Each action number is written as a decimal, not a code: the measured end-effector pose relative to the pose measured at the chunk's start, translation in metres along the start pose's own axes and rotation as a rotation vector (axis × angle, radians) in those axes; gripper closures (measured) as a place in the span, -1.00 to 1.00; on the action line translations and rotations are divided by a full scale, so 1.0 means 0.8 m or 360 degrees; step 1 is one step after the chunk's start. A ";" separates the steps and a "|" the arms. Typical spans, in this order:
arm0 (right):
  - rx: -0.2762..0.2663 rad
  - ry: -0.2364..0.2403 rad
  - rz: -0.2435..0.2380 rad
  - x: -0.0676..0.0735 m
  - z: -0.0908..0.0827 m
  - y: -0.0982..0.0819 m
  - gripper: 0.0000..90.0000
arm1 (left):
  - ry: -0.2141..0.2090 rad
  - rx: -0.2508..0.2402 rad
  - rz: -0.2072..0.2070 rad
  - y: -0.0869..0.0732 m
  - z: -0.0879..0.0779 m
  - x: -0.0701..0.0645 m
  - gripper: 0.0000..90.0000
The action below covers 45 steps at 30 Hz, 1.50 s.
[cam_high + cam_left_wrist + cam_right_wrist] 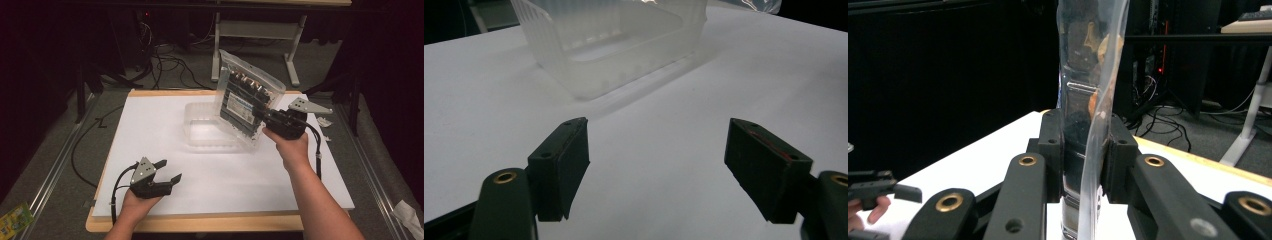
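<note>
Right tool (266,119) clenched on a clear pouch (248,97) of dark contents, held up off the bench (150,145) near its far right corner, tilted, lower edge over the near right rim of the tub (210,127). In the right gripper view the pads pinch the pouch (1088,100) at one narrow strip; the film bulges above and below the grip.

Left tool (162,176) released, jaws wide with nothing between them, resting low by the near left edge of the bench. Its own view looks along the bare bench at the tub (609,45), well apart from it.

Tub is clear, open, apparently empty, standing toward the far edge, mid-bench.

Risks, as judged:
- Grip is on slick film at one edge; the heavy contents could swing and the pouch slip or rotate out.
- Pouch looks about as wide as the tub opening; lowered tilted, a corner may catch the rim.
- Tub is light and unbraced, with the left tool far off; a catch would shove or tip it.
</note>
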State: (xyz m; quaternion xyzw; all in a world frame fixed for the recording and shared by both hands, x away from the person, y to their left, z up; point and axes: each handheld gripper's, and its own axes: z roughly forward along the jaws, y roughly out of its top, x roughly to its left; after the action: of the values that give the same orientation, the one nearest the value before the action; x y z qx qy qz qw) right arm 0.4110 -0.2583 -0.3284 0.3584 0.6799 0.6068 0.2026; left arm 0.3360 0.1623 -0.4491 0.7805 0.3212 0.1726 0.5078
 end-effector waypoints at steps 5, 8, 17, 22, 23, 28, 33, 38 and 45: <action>0.0006 0.0009 -0.0021 -0.006 0.028 0.003 0.69 | -0.0007 0.0009 0.0010 -0.001 0.001 0.000 -0.42; 0.0016 0.0010 -0.0013 -0.009 0.043 0.003 0.69 | -0.0011 0.0006 -0.0008 -0.001 0.000 0.001 -0.42; 0.0060 -0.0008 -0.0052 -0.009 0.090 0.004 0.69 | -0.0015 -0.0020 -0.0042 -0.002 -0.005 0.005 -0.42; 0.0073 -0.0012 -0.0063 -0.008 0.106 0.003 0.69 | -0.0017 -0.0024 -0.0042 -0.002 -0.006 0.006 -0.41; 0.0081 -0.0014 -0.0075 -0.009 0.109 0.003 0.69 | -0.0022 -0.0021 -0.0049 -0.002 -0.006 0.006 -0.41; 0.0096 -0.0004 -0.0106 -0.008 0.128 0.005 0.69 | -0.0026 -0.0034 -0.0058 -0.002 -0.007 0.005 -0.41; 0.0121 -0.0005 -0.0135 -0.007 0.136 0.004 0.69 | -0.0035 -0.0028 -0.0054 -0.003 -0.008 0.006 -0.41; 0.0120 -0.0012 -0.0136 -0.009 0.137 0.003 0.69 | -0.0040 -0.0033 -0.0057 -0.002 -0.007 0.006 -0.40; 0.0146 -0.0010 -0.0191 -0.003 0.143 -0.003 0.69 | -0.0049 -0.0023 -0.0050 -0.002 -0.006 0.006 -0.40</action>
State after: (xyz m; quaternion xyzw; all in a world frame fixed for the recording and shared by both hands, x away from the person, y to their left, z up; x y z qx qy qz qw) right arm 0.4936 -0.1823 -0.3522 0.3278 0.7265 0.5608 0.2242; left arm 0.3363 0.1689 -0.4486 0.7742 0.3242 0.1549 0.5211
